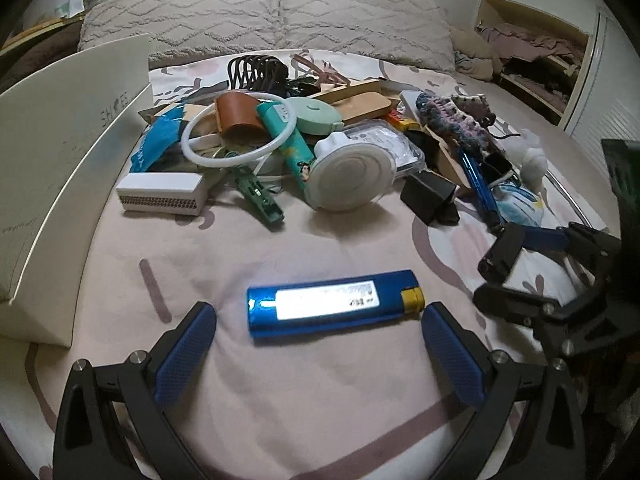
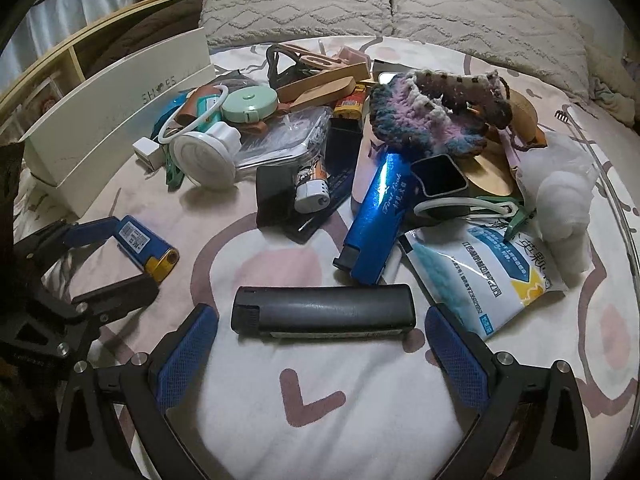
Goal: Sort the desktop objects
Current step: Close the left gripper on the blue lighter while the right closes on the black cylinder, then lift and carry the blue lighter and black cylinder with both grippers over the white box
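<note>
Two grippers spread wide over the bedsheet point(image 2: 340, 400), left gripper point(image 1: 318, 320) framing one blue lighter point(image 1: 334, 304), right gripper point(image 2: 320, 322) framing one black lighter point(image 2: 324, 310), one white shoebox point(image 1: 60, 160) at the left edge.

Both cams sit low over the bed point(image 1: 304, 396), aimed at the pillows point(image 2: 384, 8) past the clutter pile point(image 1: 304, 136). Our left wrist view is close behind the blue battery point(image 1: 334, 304), left of the pile's middle, shoe box point(image 1: 68, 152) right beside it. Our right wrist view is close behind the black battery point(image 2: 324, 312), further right. Both share the pile, box and pillows, and each catches the other tool: right tool point(image 1: 496, 276), left tool point(image 2: 116, 256).
</note>
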`<move>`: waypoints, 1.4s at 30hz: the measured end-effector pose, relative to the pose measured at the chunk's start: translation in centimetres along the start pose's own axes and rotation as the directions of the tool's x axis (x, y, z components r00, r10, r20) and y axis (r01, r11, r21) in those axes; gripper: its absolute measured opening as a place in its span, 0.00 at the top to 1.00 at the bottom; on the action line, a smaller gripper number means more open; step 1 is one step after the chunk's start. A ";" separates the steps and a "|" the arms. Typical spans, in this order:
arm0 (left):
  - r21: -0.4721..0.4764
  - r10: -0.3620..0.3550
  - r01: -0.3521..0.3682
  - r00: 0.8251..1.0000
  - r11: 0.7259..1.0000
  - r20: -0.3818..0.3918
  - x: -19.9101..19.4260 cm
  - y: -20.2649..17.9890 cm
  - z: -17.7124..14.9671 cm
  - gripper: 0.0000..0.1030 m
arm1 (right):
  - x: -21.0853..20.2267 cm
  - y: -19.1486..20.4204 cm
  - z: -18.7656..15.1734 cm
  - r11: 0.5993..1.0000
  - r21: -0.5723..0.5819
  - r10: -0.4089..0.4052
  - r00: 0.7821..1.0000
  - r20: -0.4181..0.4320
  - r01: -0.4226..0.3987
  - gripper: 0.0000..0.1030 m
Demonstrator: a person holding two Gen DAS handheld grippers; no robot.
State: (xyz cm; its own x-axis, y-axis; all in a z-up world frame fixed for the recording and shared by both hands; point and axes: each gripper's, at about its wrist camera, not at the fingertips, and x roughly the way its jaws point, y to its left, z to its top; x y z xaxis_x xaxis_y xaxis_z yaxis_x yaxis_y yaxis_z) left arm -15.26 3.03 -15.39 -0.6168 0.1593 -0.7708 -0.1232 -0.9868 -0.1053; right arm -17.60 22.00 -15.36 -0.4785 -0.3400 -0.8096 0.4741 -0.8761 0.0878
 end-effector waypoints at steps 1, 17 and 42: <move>-0.004 0.003 -0.003 1.000 1.000 -0.003 0.2 -0.1 0.2 0.00 | 0.0 0.1 0.0 1.000 -0.003 -0.004 1.000 0.001 0.004 0.00; -0.052 -0.043 0.044 0.999 0.998 0.023 -0.1 0.5 0.0 0.01 | -0.6 0.7 0.0 0.993 -0.028 -0.115 0.992 0.049 0.117 0.01; -0.065 -0.039 0.044 0.996 0.997 0.075 -1.3 1.0 -0.6 0.17 | -1.7 2.4 -0.5 0.984 -0.074 -0.156 0.981 0.114 0.165 0.23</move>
State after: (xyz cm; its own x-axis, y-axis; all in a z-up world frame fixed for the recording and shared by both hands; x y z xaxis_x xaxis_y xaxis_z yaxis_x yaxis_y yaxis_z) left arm -14.11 1.84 -14.85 -0.6684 0.1993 -0.7165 -0.0991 -0.9787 -0.1798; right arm -15.33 20.65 -14.09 -0.6279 -0.2364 -0.7415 0.4422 -0.8924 -0.0900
